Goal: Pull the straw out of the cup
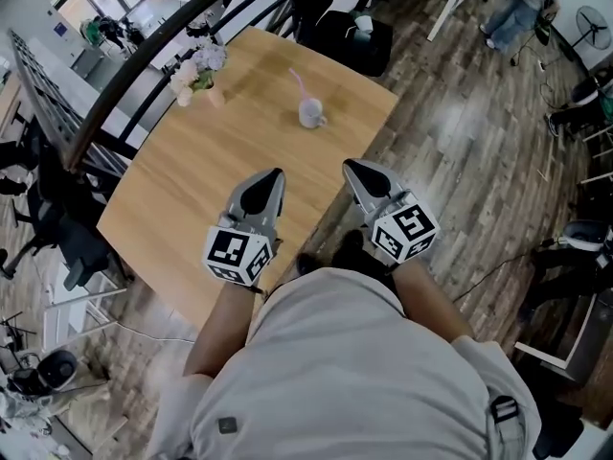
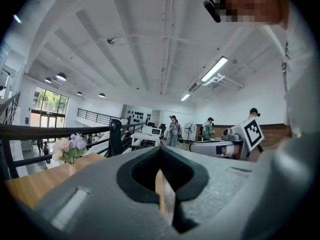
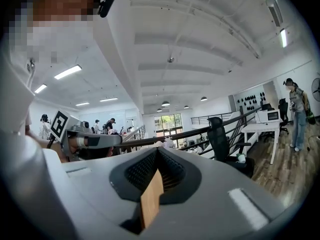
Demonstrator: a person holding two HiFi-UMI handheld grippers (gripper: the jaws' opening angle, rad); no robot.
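Observation:
A small white cup (image 1: 310, 113) with a pink straw (image 1: 298, 84) standing in it sits toward the far side of the wooden table (image 1: 182, 190). Both grippers hover over the table's near edge, well short of the cup and side by side. My left gripper (image 1: 276, 173) has its jaws together with nothing between them, and so does my right gripper (image 1: 351, 166). In the left gripper view the left gripper (image 2: 160, 150) shows only a thin slit. The right gripper (image 3: 157, 152) looks the same in its own view. Neither gripper view shows the cup.
A small vase of pale flowers (image 1: 196, 73) stands at the table's far left corner, also seen as flowers (image 2: 70, 147). A dark railing (image 1: 144, 56) runs along the table's left side. Black office chairs (image 1: 57, 228) stand left of it. People stand far off across the wood floor (image 1: 479, 151).

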